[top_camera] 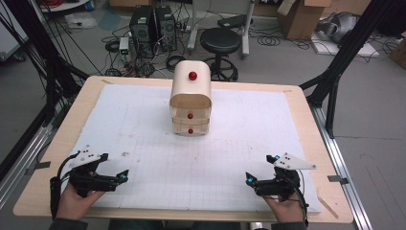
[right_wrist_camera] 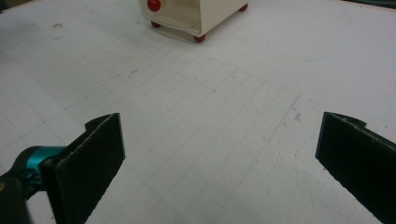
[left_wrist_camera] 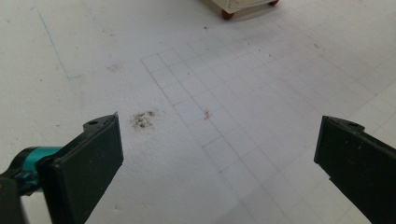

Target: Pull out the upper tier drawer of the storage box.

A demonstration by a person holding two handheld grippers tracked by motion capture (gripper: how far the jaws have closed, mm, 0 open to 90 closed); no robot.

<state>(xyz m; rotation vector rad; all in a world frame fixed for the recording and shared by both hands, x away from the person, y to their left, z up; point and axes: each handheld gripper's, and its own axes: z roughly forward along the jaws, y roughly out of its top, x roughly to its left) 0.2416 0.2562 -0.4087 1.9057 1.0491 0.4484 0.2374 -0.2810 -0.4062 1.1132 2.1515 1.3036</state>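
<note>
High view first: the cabinet [top_camera: 190,100] stands at twelve o'clock on the white tabletop [top_camera: 143,143], small, cream, with a red knob [top_camera: 192,75] on its top and one on each of two drawers facing the person. The left gripper [top_camera: 125,173] waits at seven o'clock, the right gripper [top_camera: 249,178] at five, both well apart from the cabinet, fingers spread and holding nothing. Left gripper view now: fingers [left_wrist_camera: 88,163] wide apart over bare sheet, a dirty smudge [left_wrist_camera: 144,120] just ahead, and the cabinet's foot [left_wrist_camera: 227,15] peeks in at one o'clock, off-centre. A straight push from here would likely run past the cabinet's side. Right gripper view: fingers [right_wrist_camera: 91,158] wide apart again, the cabinet [right_wrist_camera: 196,16] at eleven o'clock, seen corner-on, lowest drawer knob [right_wrist_camera: 153,5] right at the top edge. The knobs are small and round, so I'd judge a slanted approach could let the fingers slip off one. The cabinet looks light on its little feet; a one-sided pull on a drawer may drag or tip it unless the other gripper braces it.
</note>
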